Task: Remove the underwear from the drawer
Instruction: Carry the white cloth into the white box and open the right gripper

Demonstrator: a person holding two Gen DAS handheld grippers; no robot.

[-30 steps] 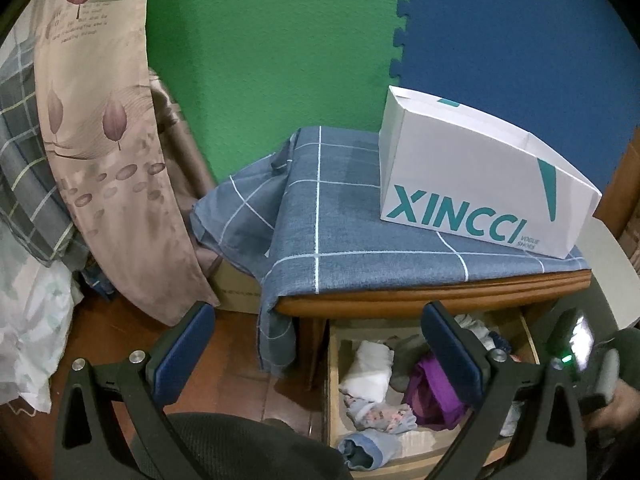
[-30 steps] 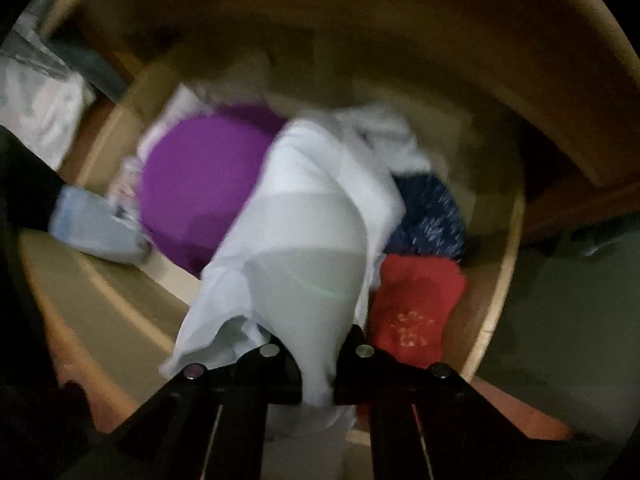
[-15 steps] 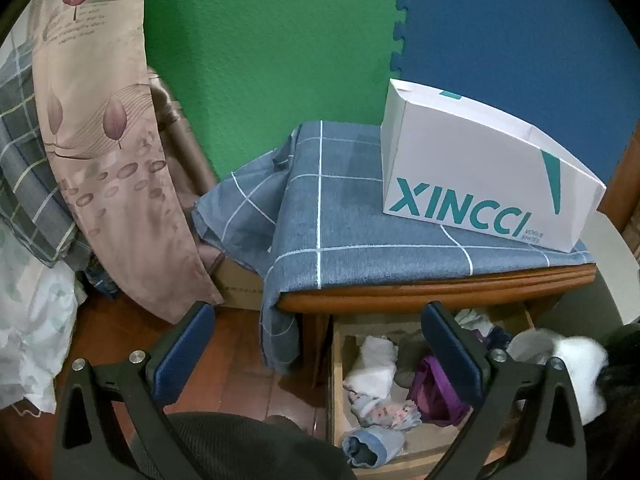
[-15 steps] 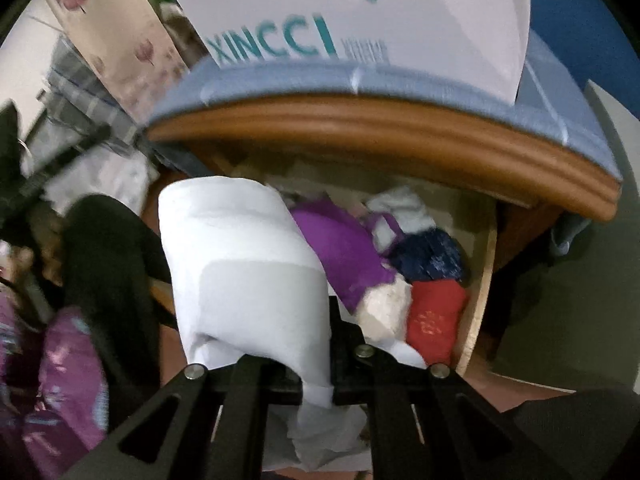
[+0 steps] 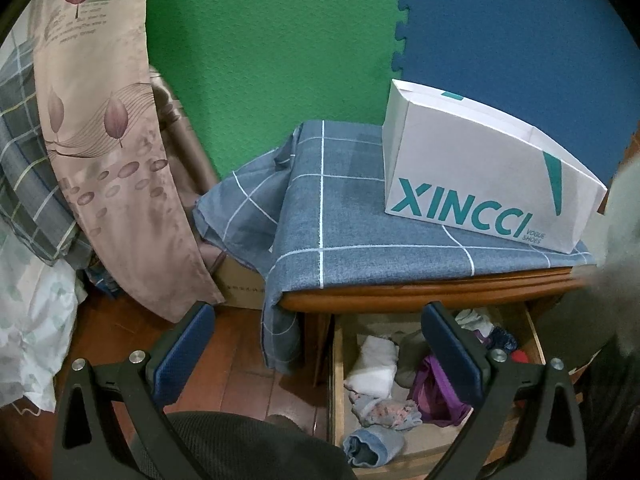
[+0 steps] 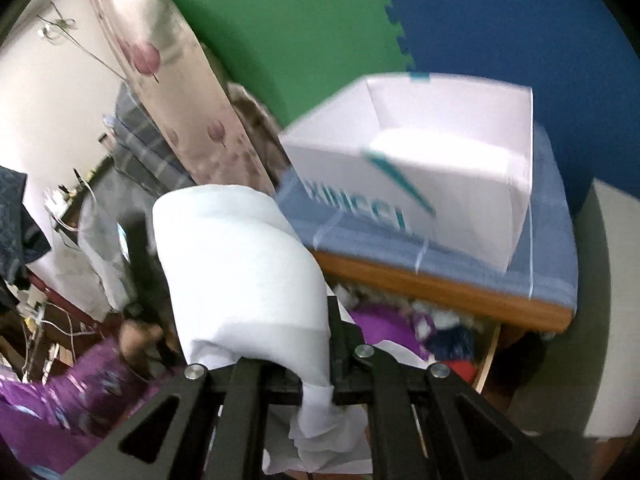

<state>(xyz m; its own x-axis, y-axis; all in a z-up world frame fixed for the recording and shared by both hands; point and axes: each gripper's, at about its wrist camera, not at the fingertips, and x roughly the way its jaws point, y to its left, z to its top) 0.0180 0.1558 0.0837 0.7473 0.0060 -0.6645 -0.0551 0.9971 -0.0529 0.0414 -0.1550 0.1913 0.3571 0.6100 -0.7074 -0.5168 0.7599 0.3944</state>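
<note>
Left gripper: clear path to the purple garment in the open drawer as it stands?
Probably yes. The left gripper is open and holds nothing, the drawer is pulled out, and the purple garment lies uncovered on top, just below the gripper's right finger. Nothing visibly blocks a descent.

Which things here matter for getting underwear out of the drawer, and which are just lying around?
Job: white cloth garment clamped in the right tool; open wooden drawer.
Lying about: white XINCCI shoe box; blue checked cloth; floral beige curtain.

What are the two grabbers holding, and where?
The right gripper pinches the white underwear by its bunched lower end. The left gripper holds nothing.
</note>
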